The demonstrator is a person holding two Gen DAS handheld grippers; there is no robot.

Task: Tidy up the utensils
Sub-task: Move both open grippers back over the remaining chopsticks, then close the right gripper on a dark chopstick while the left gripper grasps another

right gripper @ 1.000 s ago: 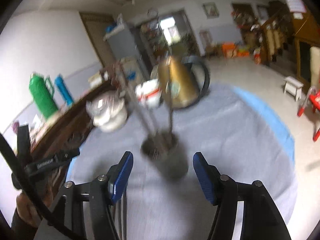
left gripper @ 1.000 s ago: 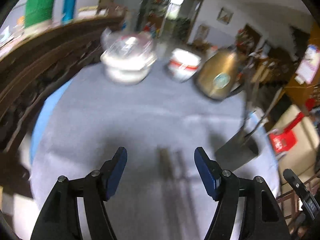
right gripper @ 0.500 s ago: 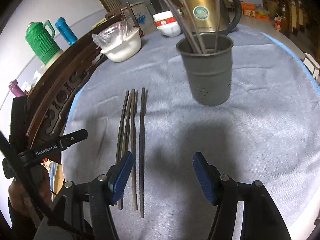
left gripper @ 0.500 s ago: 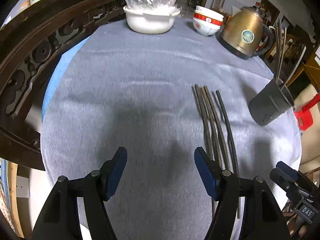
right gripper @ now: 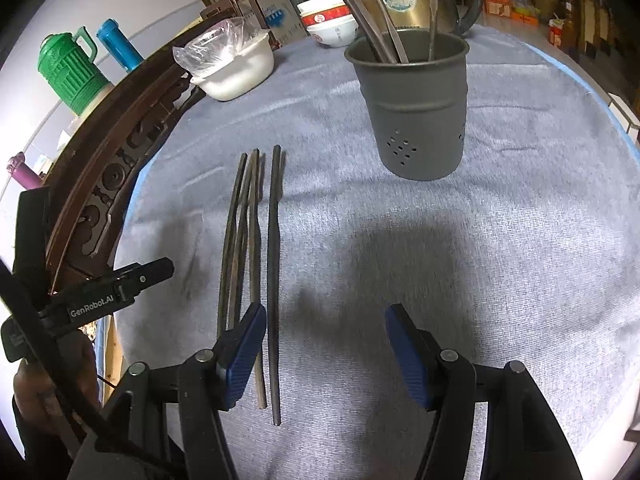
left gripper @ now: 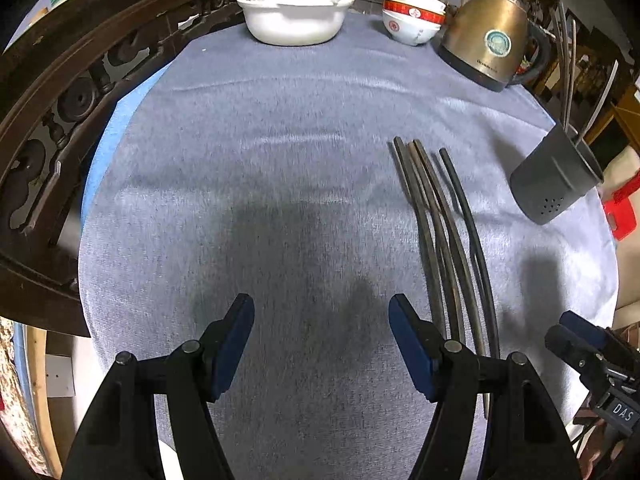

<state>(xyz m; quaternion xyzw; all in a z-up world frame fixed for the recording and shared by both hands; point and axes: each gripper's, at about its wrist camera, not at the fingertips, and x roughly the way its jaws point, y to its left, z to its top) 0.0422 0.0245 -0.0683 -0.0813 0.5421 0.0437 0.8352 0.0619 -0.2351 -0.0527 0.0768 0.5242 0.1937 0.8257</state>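
Chopsticks (right gripper: 256, 264) flat on the bench (right gripper: 500, 248), long axis running straight ahead, parallel to both sets of fingers; bundle of four, three bunched, one just apart. Nearer the right gripper (right gripper: 325, 354): single stick just inside its left finger (right gripper: 242, 356), the rest beneath and beyond that finger. Off to the right of the left gripper (left gripper: 321, 350), outside its right finger (left gripper: 412, 350). Both grippers wide apart, holding nothing. Holder (right gripper: 412, 104) ahead, slightly right of the right fingers, upright, already with utensils.
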